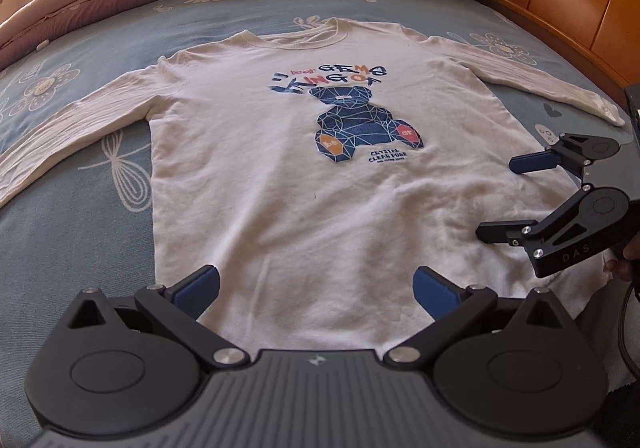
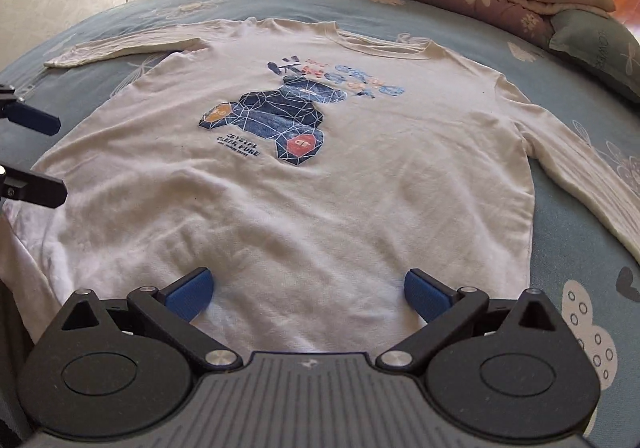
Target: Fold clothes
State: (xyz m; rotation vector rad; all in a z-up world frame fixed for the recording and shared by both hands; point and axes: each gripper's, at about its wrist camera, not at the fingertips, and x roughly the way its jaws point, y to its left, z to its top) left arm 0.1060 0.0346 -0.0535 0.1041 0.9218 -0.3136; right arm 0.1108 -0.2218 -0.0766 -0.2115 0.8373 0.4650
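The cream long-sleeved cotton shirt with a blue bear print [image 1: 304, 152] lies face up on the blue flowered bedsheet [image 1: 72, 232], collar toward the headboard edge, hem toward the foot edge, both sleeves spread sideways. The left gripper [image 1: 316, 290] hovers over the hem's middle, fingers spread apart and empty; the right gripper [image 2: 308, 288], equally wide and empty, sits nearer the hem's right corner

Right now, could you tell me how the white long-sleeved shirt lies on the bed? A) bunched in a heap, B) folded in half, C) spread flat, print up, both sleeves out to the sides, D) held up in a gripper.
C: the shirt lies flat on the bed with its bear print facing up, sleeves spread, and both grippers open above its hem.
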